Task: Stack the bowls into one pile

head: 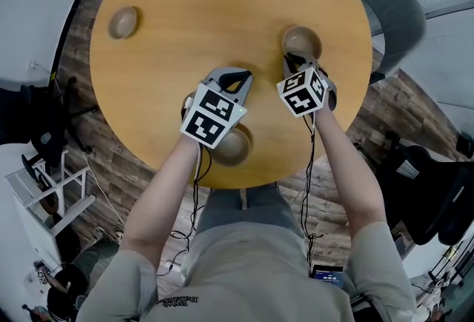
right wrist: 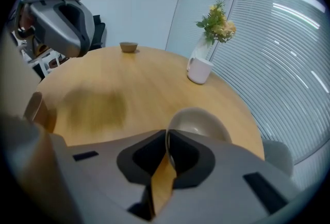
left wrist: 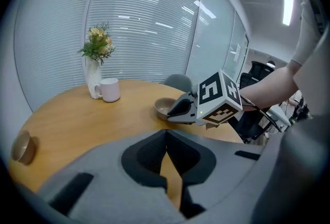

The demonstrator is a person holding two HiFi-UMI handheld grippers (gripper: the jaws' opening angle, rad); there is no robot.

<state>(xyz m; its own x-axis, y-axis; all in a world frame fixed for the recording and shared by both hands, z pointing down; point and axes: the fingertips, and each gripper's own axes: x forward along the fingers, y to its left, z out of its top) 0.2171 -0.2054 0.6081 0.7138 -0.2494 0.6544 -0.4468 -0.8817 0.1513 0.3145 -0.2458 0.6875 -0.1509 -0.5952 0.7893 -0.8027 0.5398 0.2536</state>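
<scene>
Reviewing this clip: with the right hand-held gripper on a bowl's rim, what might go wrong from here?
1. The right hand-held gripper is shut on only the thin rim of the right bowl. Once lifted, the bowl may tilt or slip out.
2. The near bowl sits close to the edge of the table, partly beneath the shut, empty left hand-held gripper. A bump might push it off.

Grey left tongs [head: 235,78] and right tongs [head: 296,60] trail black cables [head: 308,158]; beige shirt [head: 252,269]
</scene>
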